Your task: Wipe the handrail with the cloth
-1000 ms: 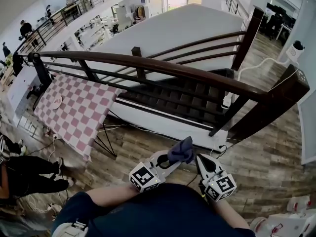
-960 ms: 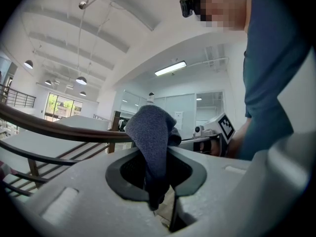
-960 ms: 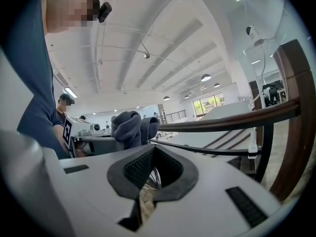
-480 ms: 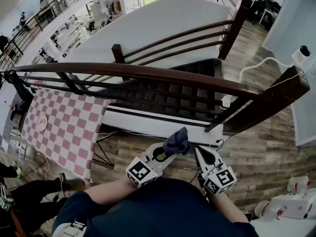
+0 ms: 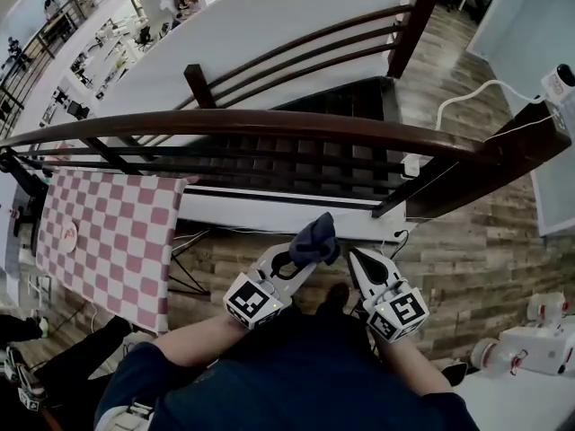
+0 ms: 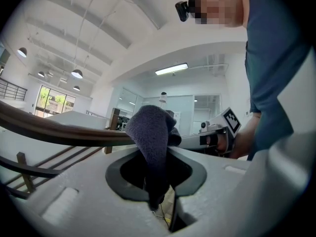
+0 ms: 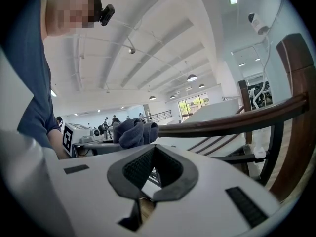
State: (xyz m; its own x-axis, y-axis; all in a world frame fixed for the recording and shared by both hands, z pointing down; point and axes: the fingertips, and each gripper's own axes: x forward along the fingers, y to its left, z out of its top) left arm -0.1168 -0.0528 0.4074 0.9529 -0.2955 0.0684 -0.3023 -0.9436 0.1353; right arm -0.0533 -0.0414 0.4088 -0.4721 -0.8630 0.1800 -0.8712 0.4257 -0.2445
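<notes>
A dark brown wooden handrail [image 5: 269, 124] curves across the head view above a stairwell and also shows as a handrail [image 6: 54, 131] and a handrail [image 7: 237, 118] in the gripper views. My left gripper [image 5: 304, 251] is shut on a dark blue cloth [image 5: 314, 238], which bunches above its jaws as a cloth [image 6: 152, 142]. My right gripper [image 5: 357, 260] is beside it, shut with nothing between the jaws; it sees the cloth [image 7: 134, 131] to its left. Both grippers are held low near my body, well short of the rail.
A thick wooden newel post [image 5: 503, 155] ends the rail at the right. Dark stairs [image 5: 296, 164] drop below the rail. A pink checked table [image 5: 108, 232] stands down left. White devices [image 5: 530, 348] and a cable [image 5: 467, 97] lie on the wooden floor at right.
The view has tilted down and closer to the rail; both grippers stay low and close together, the left still holding the cloth.
</notes>
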